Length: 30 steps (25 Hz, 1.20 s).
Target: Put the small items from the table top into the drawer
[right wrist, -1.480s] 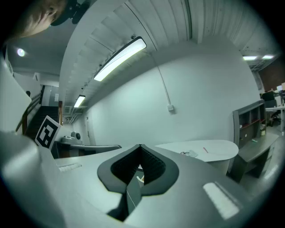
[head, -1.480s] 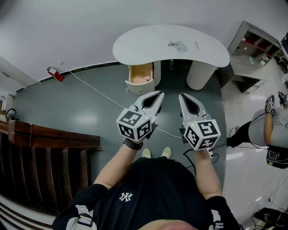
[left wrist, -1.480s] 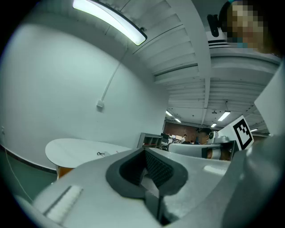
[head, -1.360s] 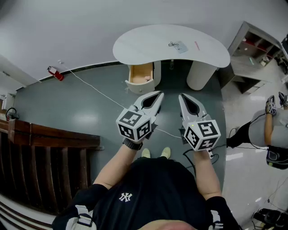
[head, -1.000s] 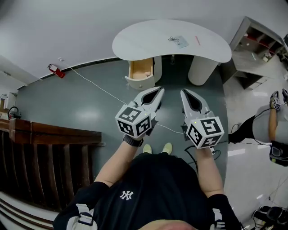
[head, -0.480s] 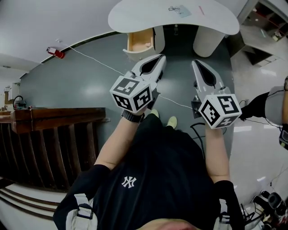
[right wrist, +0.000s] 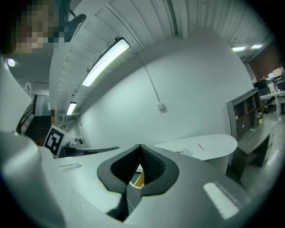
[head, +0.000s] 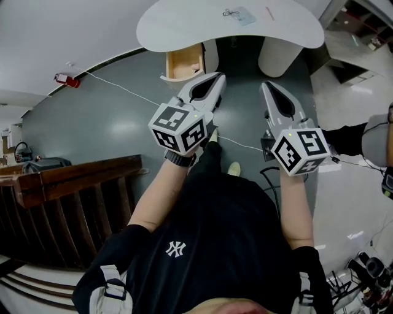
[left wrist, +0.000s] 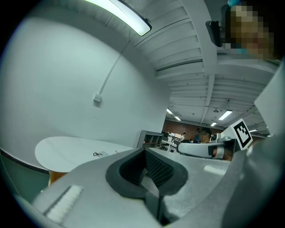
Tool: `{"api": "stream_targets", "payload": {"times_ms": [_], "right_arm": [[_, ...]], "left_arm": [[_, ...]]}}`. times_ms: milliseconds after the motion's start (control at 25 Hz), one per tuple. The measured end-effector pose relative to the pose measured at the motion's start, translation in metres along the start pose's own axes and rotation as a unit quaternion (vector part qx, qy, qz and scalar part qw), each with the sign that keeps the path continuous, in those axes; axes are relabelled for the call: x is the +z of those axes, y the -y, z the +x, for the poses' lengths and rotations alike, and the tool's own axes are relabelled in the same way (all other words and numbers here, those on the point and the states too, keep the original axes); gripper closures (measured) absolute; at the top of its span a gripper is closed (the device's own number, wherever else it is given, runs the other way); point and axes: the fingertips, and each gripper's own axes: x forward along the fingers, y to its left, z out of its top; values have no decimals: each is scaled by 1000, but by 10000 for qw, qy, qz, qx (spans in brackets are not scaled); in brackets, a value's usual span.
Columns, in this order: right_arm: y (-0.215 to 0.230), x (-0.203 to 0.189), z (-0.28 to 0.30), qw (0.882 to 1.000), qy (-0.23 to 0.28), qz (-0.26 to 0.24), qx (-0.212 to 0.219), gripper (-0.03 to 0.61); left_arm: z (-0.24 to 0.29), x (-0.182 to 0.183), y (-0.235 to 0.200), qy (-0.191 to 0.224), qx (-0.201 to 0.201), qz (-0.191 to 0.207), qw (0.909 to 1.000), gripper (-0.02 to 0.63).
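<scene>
Claws of your left gripper (head: pixel 216 78) and right gripper (head: pixel 268 86) are pressed together, empty. The small items (head: pixel 236 13) lie on the white table (head: pixel 178 24); the drawer (head: pixel 184 61) under it stands open over a grey floor (head: pixel 104 122). Your shirt (head: pixel 227 233) shows an "NY" logo (head: pixel 175 248).

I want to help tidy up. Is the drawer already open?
Yes, the wooden drawer sticks out from under the white table.
</scene>
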Motion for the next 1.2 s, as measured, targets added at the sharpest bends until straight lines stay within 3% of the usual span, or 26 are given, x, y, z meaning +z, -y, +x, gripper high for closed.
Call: {"api": "stream_targets", "payload": {"times_ms": [640, 1200], "right_arm": [[23, 22, 186, 9992, -104, -26, -394, 555], [58, 14, 267, 9974, -405, -320, -510, 555]], "left_arm": [[93, 33, -150, -259, -638, 228, 9974, 614], [145, 27, -214, -401, -706, 199, 9965, 614]]}}
